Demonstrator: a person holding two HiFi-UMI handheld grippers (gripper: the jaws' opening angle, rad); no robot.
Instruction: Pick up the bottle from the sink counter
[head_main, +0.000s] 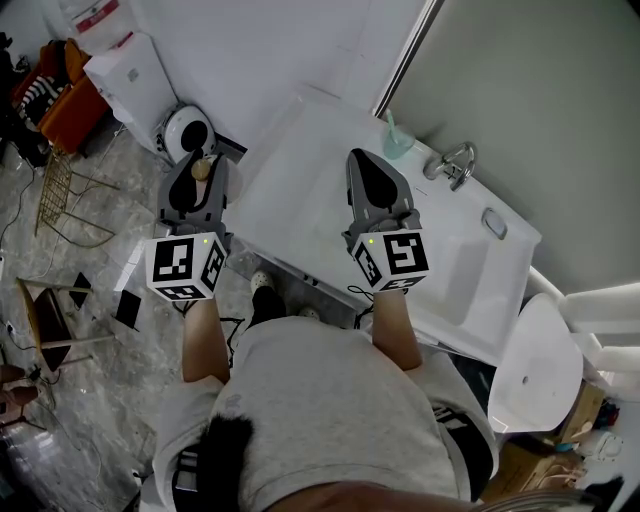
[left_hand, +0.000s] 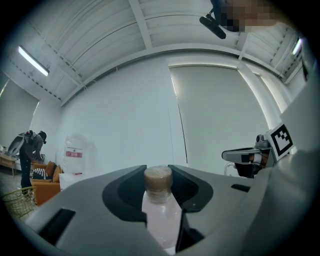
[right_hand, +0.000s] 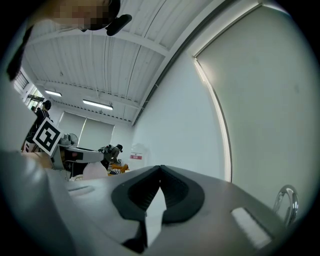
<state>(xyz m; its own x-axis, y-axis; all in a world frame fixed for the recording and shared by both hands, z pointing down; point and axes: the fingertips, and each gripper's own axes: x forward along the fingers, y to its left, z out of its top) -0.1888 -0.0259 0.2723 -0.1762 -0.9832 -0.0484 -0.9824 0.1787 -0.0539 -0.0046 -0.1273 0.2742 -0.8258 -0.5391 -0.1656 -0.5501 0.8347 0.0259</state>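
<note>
A small bottle (left_hand: 161, 215) with a pale pinkish body and a brown cap sits upright between the jaws of my left gripper (left_hand: 158, 171), which is shut on it. In the head view that bottle (head_main: 202, 168) shows as a brown cap in the left gripper (head_main: 200, 160), held off the left end of the white sink counter (head_main: 300, 175), above the floor. My right gripper (head_main: 364, 156) hovers over the counter; its fingertips meet with nothing between them (right_hand: 160, 168). Both grippers point roughly level toward the wall.
A chrome faucet (head_main: 453, 165) and a teal cup (head_main: 397, 142) stand at the counter's back edge by the basin (head_main: 470, 275). A toilet (head_main: 540, 365) is on the right. On the left floor are a round white appliance (head_main: 187, 130) and a wire basket (head_main: 58, 190).
</note>
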